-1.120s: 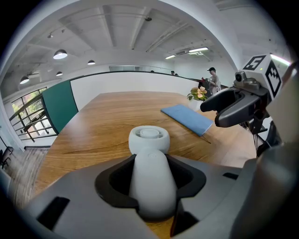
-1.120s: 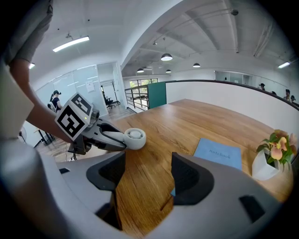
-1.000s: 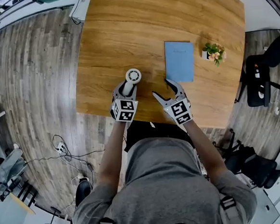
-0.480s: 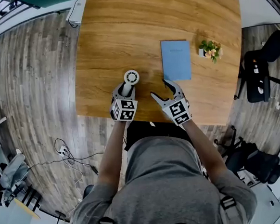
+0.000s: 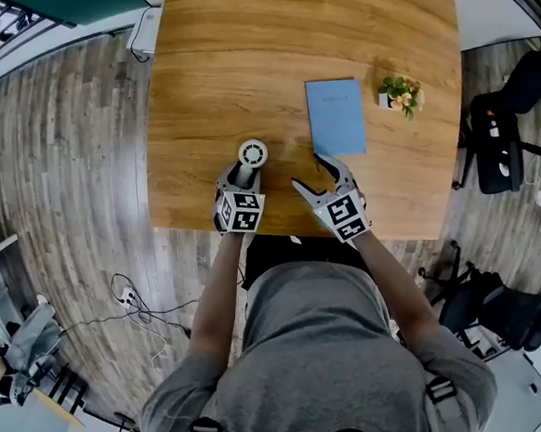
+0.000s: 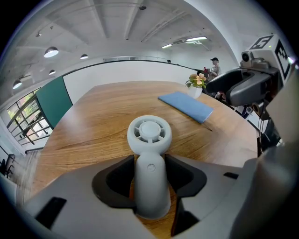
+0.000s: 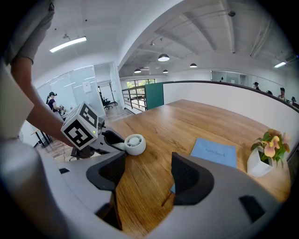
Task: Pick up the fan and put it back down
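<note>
Subject item: the fan [image 6: 149, 133], a small white hand-held unit with a round grilled head and a tapered handle. It lies in the near-left part of the wooden table [image 5: 221, 65], close to the edge where the person stands. The head points away from the person and the handle runs back into the left gripper [image 6: 149, 161].

In the left gripper view, the handle sits squarely between the two dark pads [image 6: 122, 173]. A pad lies against each side just below the head, and no gap shows at the tips. Lower down, slivers of table wood show between the handle and the curved pad faces. The jaws have just been opening slightly, with the fan between them and the pads in contact with the handle. Whether the handle's base bears on the table cannot be told.

The right gripper [image 7: 148, 172] is beside the left one, a little further toward the table's centre. Its jaws stand wide apart, with only bare tabletop between them.

The near corner of a blue notebook [image 5: 335, 117] lies flat just beside one of the right jaw tips. A small potted plant [image 5: 399, 93] stands just beyond the notebook's far right corner, well apart from the fan. A black office chair [image 5: 497, 137] stands on the floor past the table's right edge.
</note>
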